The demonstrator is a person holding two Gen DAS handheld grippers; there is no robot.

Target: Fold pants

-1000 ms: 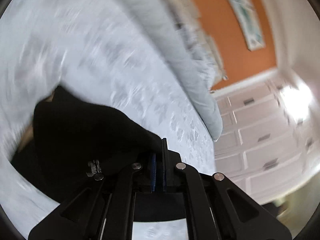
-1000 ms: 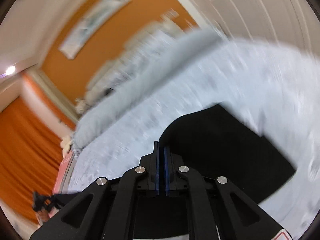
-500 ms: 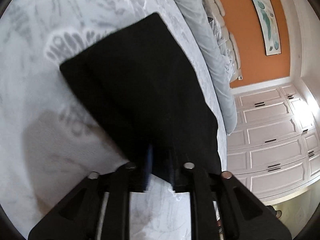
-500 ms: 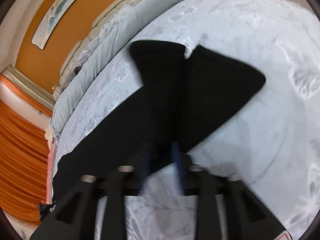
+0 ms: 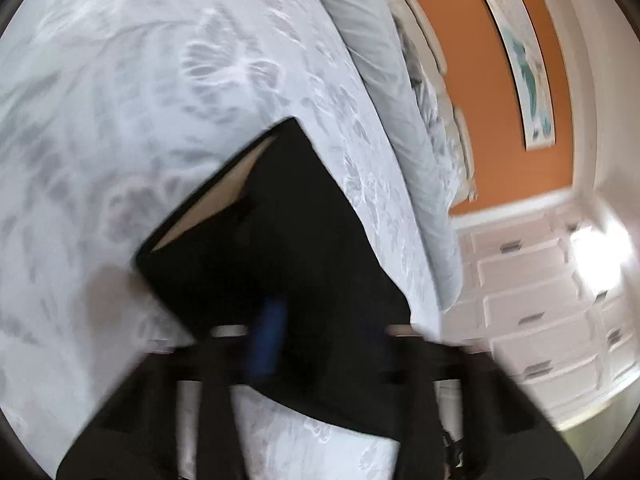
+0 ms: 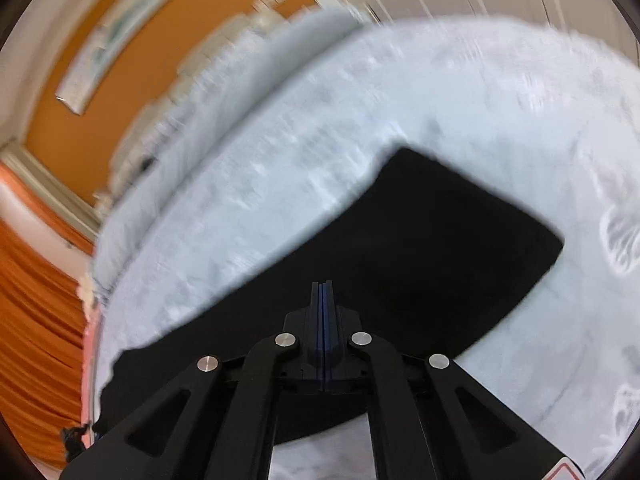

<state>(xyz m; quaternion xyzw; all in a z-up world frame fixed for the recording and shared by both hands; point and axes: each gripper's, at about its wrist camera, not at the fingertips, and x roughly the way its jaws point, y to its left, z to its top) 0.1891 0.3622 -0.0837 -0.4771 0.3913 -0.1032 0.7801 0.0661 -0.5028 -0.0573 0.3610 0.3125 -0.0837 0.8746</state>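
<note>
1. On the bed (image 6: 460,92), over the pale patterned cover, the black pants (image 6: 436,248) lie flattened; a second ago they hung bunched from both tools, and half a second ago they were spread out with both sets of fingers parted.
2. The right gripper (image 6: 322,292) has just snapped together: its blue pads meet with no cloth visibly between them, the tips standing over the near edge of the pants.
3. The left gripper (image 5: 316,332) is badly blurred. Its fingers have been closing to nearly together; one blue pad shows against the black cloth, but whether fabric is pinched cannot be told.
4. In the left wrist view the far end of the pants shows a pale lining (image 5: 224,196).
5. Judgement: one fold has been laid and released; a fresh grasp for the next fold appears due.
</note>
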